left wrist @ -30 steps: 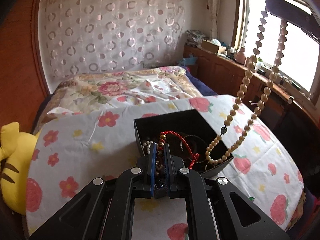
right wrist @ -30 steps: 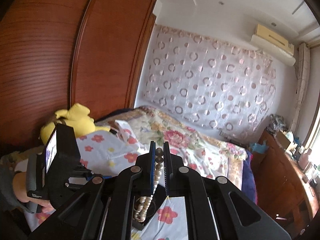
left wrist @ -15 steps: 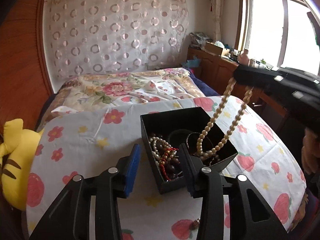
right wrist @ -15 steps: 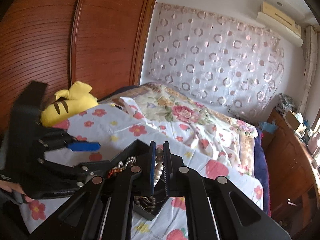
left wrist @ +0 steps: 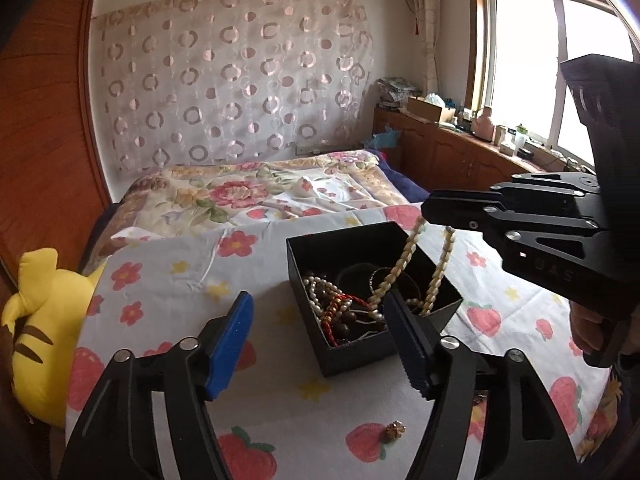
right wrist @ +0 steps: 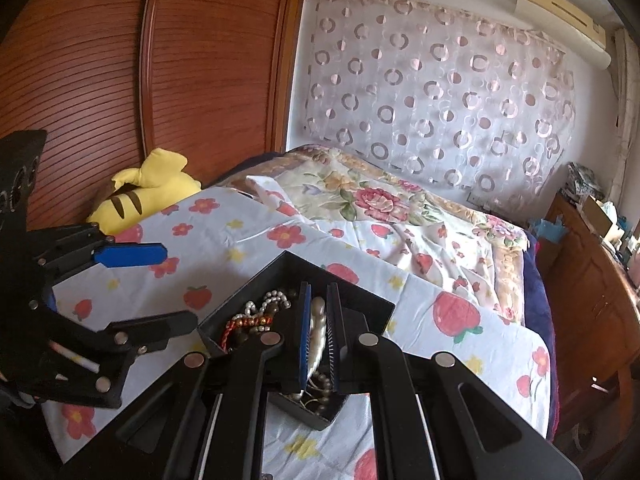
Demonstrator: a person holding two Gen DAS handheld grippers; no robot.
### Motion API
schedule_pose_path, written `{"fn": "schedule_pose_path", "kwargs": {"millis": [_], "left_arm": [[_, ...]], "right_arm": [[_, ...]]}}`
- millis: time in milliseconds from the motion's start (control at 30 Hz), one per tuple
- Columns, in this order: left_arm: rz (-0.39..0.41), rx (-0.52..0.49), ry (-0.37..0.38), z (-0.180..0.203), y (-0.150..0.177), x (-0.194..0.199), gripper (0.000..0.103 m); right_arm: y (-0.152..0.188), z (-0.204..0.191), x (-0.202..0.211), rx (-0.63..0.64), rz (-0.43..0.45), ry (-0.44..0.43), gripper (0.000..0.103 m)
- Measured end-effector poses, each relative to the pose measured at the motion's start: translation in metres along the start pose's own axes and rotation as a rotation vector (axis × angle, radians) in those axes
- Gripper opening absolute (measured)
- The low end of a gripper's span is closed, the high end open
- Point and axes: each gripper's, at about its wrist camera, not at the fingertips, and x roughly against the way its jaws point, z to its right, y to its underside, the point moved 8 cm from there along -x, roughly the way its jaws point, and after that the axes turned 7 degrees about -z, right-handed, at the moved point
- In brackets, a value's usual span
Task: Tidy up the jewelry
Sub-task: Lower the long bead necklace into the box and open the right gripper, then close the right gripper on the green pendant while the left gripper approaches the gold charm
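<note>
The right hand-held gripper [right wrist: 319, 334] is clamped on a cream bead necklace [left wrist: 404, 264], whose two strands hang down into an open black jewelry box [left wrist: 362, 346] resting on a flower-and-strawberry printed sheet [left wrist: 168, 264] spread over the bed. The left hand-held gripper [left wrist: 320, 344] hovers at the box's near side, its blue-padded jaws opening with nothing between them. Inside the box lie pearls, dark beads and a red cord bracelet [left wrist: 340, 310], while a small gold trinket [left wrist: 395, 429] sits on the sheet nearby.
</note>
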Motion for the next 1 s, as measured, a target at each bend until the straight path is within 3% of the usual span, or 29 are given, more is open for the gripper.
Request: {"fn": "schedule_pose_path", "kwargs": {"millis": [133,467,633,767,1000], "left_arm": [[0.014,-0.015,-0.013,0.003,0.003,0.007,0.073],[0.016,-0.013,-0.009,0.005,0.022,0.018,0.094],[0.006,-0.008,-0.001,0.006,0.036,0.023,0.095],[-0.004,-0.001,0.007,0.007,0.046,0.026,0.095],[-0.039,0.010,0.015,0.006,0.064,0.020,0.095]], "right_arm": [[0.000,0.004,0.007,-0.012,0.015,-0.005,0.026],[0.049,-0.003,0.032,-0.026,-0.005,-0.059,0.026],[0.086,-0.001,0.030,-0.052,-0.054,-0.069,0.026],[0.123,0.010,0.024,-0.096,-0.107,-0.068,0.039],[0.160,0.000,0.011,-0.091,-0.196,-0.111,0.039]]}}
